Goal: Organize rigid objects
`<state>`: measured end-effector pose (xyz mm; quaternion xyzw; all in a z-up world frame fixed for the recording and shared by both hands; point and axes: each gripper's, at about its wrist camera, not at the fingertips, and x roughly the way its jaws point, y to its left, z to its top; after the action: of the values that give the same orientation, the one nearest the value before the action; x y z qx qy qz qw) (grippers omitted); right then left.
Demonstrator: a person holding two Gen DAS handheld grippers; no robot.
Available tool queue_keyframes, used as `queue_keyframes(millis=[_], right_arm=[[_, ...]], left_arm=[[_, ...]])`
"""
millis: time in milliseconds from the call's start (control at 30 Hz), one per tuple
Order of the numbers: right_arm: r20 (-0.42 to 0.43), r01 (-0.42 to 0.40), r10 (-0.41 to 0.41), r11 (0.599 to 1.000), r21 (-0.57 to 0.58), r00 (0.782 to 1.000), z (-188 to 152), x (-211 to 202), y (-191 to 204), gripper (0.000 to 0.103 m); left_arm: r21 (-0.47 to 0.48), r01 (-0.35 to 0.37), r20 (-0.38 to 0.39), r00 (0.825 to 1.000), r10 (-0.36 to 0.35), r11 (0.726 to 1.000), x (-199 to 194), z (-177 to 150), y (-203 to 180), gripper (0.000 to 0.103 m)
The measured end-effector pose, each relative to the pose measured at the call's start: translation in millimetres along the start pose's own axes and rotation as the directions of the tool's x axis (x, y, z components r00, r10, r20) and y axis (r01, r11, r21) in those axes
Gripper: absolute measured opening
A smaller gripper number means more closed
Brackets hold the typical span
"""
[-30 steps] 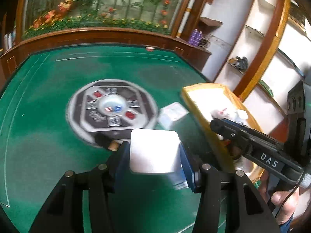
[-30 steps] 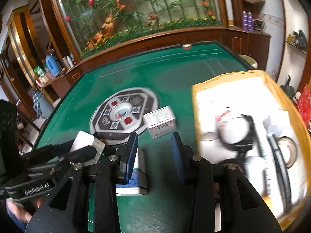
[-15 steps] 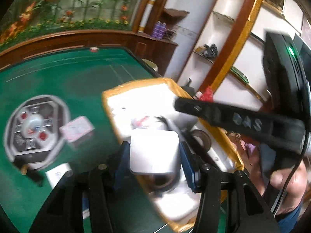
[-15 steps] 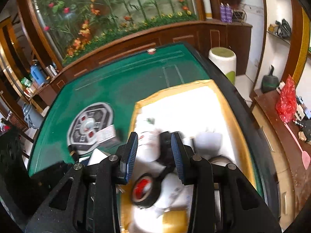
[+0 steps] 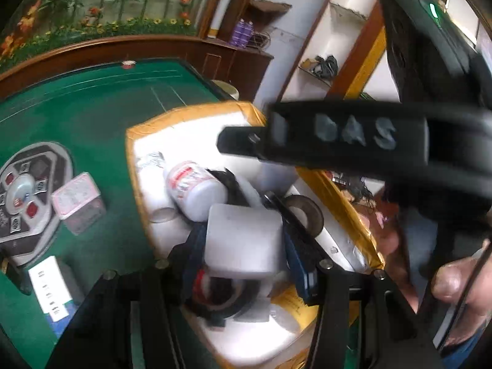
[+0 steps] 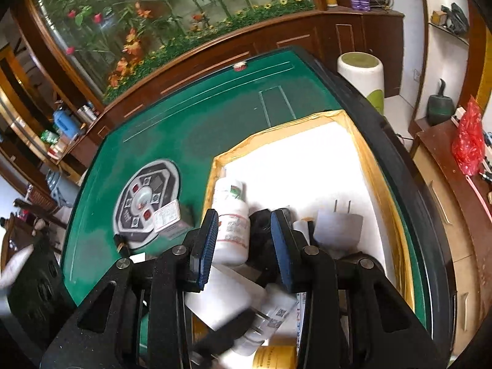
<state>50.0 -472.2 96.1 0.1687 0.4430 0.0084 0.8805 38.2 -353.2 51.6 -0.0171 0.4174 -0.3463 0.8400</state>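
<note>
Now the left gripper (image 5: 244,240) has swung from over the green felt to above the yellow-rimmed tray (image 5: 135,141), its blue pads pressed on the two sides of a white box (image 5: 244,241) that it holds. The box is plain white, squarish, with rounded corners, and hangs over the near half of the tray. The right gripper (image 6: 244,240) has likewise come from the felt to the tray; its jaws stand partly apart with nothing gripped, though a white pill bottle (image 6: 230,215) lies below the gap. Beyond lies a white plug adapter (image 6: 336,226). Left of the tray, on the mahjong table (image 6: 190,117), sits a small pink carton (image 5: 78,201).
</note>
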Motion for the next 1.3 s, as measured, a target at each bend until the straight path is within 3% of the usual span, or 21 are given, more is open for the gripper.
queue_keyframes(millis=[133,200,267,533,633,733,867,967,1000,1133,1300], right_arm=[[0.022,0.011,-0.012,0.999,0.040,1.000,-1,-8,-9,0.035],[0.040,0.027,-0.030,0.998,0.057,0.999,-2,-14,-14,0.035],[0.066,0.020,-0.025,0.997,0.078,0.998,-4,-25,-19,0.035],[0.172,-0.049,0.030,0.993,0.104,0.985,-20,-59,-12,0.035],[0.178,-0.066,0.052,0.995,0.071,0.983,-27,-59,6,0.035],[0.135,-0.090,0.087,0.996,0.016,0.987,-38,-49,33,0.036],[0.020,-0.142,0.144,0.986,-0.084,0.989,-55,-19,81,0.036],[-0.091,-0.196,0.186,0.973,-0.123,0.978,-69,14,114,0.036],[-0.123,-0.197,0.181,0.971,-0.134,0.976,-74,26,123,0.036],[-0.167,-0.086,0.046,0.966,-0.243,0.985,-90,61,151,0.036],[-0.208,-0.051,-0.013,0.953,-0.300,0.978,-98,86,165,0.036]], left_arm=[[0.002,0.012,0.027,1.000,-0.012,1.000,5,4,-6,0.054],[-0.002,0.019,0.013,1.000,-0.019,1.000,7,5,-7,0.070],[-0.004,0.040,0.000,0.999,-0.040,0.999,5,3,-5,0.077],[-0.031,0.068,0.058,0.996,-0.066,0.997,-44,0,16,0.076],[-0.022,0.024,0.102,0.994,-0.022,0.999,-76,-7,37,0.076],[-0.041,-0.040,0.157,0.987,0.046,0.998,-110,-19,70,0.076],[-0.150,-0.124,0.189,0.970,0.152,0.981,-140,-27,133,0.076],[-0.242,-0.255,0.144,0.945,0.294,0.936,-146,-34,177,0.076],[-0.285,-0.265,0.120,0.943,0.309,0.921,-145,-36,192,0.076],[-0.431,-0.170,0.008,0.981,0.192,0.886,-129,-39,227,0.076],[-0.439,-0.209,-0.010,0.974,0.227,0.874,-126,-42,221,0.076]])
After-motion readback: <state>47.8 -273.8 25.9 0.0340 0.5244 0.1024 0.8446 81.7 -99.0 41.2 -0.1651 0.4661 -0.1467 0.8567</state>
